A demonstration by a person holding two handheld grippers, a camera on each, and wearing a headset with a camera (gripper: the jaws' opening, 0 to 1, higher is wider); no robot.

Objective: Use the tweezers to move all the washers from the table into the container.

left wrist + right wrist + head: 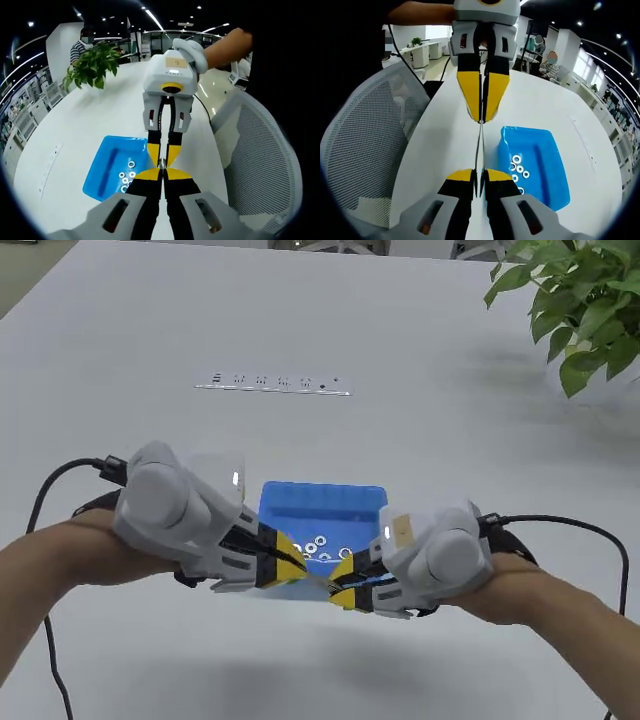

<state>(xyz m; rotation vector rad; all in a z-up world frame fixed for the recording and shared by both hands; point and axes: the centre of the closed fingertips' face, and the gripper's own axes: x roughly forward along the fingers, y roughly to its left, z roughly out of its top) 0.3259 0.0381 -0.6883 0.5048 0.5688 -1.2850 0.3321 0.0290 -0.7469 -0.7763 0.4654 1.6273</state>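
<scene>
A blue container (320, 502) sits on the white table with several washers (322, 545) lying inside it. My two grippers meet tip to tip at its near edge. The left gripper (293, 558) points right and the right gripper (342, 585) points left. Thin metal tweezers (318, 575) span between them, and both grippers are shut on them. In the right gripper view the tweezers (480, 150) run from my right gripper (479, 175) up to the other's yellow tips, beside the container (545, 155) and washers (519, 170). In the left gripper view my left gripper (163, 172) touches the other's tips, next to the container (107, 165).
A white power strip (272, 383) lies farther back on the table (450, 420). A potted plant (580, 300) stands at the far right corner. A grey mesh chair (260, 160) sits close behind the near table edge. Black cables (560, 525) trail from both grippers.
</scene>
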